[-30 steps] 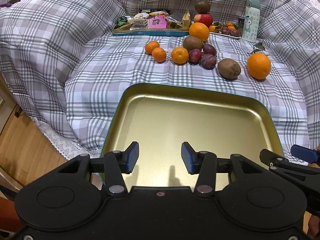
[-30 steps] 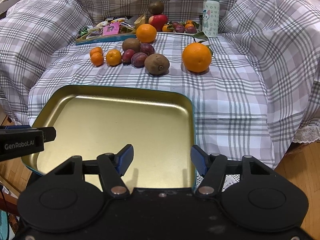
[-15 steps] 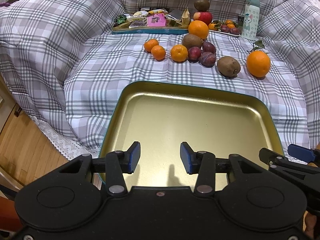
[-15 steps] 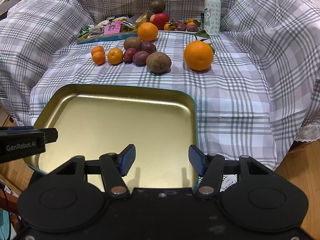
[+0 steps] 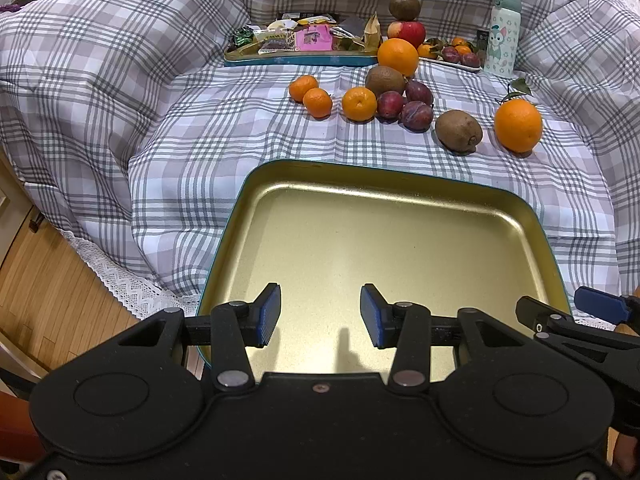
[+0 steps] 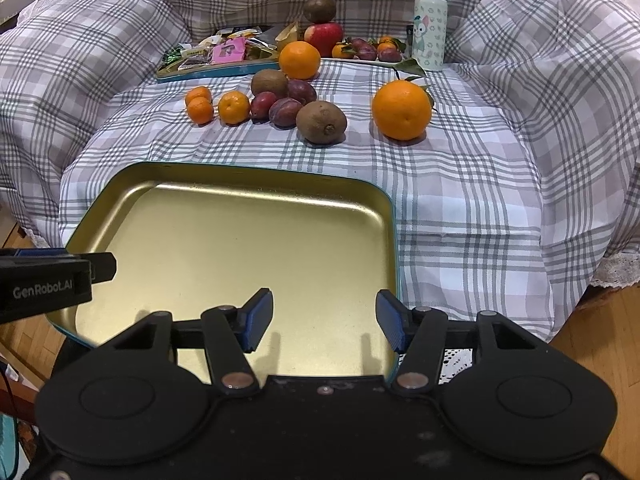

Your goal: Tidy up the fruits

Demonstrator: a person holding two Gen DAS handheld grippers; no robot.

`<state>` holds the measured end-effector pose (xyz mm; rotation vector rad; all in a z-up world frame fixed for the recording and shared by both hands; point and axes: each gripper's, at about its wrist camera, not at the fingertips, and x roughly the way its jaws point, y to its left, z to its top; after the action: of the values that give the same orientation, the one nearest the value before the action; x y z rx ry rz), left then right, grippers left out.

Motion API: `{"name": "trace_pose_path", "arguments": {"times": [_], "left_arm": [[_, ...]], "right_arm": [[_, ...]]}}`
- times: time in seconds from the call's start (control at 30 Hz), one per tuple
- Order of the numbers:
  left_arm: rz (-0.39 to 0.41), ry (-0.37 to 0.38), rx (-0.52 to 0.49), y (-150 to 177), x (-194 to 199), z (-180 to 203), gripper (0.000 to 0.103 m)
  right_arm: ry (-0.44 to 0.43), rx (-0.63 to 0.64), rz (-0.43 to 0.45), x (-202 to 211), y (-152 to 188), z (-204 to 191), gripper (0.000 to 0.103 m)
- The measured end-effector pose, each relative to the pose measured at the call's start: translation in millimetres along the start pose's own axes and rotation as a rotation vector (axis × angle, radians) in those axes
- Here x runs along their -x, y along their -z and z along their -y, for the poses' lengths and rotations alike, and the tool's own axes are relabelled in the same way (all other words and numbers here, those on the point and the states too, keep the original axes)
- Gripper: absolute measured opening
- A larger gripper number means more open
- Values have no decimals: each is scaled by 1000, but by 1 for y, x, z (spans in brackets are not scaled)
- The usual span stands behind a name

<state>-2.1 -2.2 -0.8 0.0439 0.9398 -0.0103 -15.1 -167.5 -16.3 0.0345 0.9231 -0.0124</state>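
An empty gold tray with a teal rim [image 5: 384, 174] [image 6: 256, 170] lies on the plaid cloth in front of me. Beyond it lie loose fruits: three mandarins [image 5: 359, 103] [image 6: 234, 107], plums [image 5: 417, 115] [image 6: 285, 111], two kiwis [image 5: 458, 129] [image 6: 321, 121] and two big oranges [image 5: 518, 119] [image 6: 401, 109]. My left gripper [image 5: 320, 316] is open and empty over the tray's near left part. My right gripper [image 6: 325, 322] is open and empty over the tray's near right corner.
At the back stand a teal tray of snack packets [image 5: 300, 46] [image 6: 216, 60], an apple with a kiwi on top [image 5: 408, 28] [image 6: 323, 34], a white plate of small fruits [image 5: 454, 56] [image 6: 368, 54] and a bottle [image 5: 503, 34] [image 6: 430, 26]. Wooden floor [image 5: 48, 280] lies left and right.
Both grippers have moved slightly, so the tray and fruits sit a little lower in the right view. Both stay open and empty.
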Motion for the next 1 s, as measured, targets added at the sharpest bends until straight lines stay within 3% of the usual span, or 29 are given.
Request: {"name": "trace_pose_path", "arguments": {"times": [0.3,0.67,0.87,1.0], "left_arm": [[1,2,2,0,0,0,52],[-6,37,27,-3,-2,-5,50],[31,33,23,-19,-8,-11,50],[64,22,23,-35,-13,-15,50]], "right_arm": [[-11,-4,1,1,1,1,55],[-4,36,61,6,-1,-3,53],[-48,-37,84,0,-19,5,53],[-37,28,123,-6,-38,-2,53]]}}
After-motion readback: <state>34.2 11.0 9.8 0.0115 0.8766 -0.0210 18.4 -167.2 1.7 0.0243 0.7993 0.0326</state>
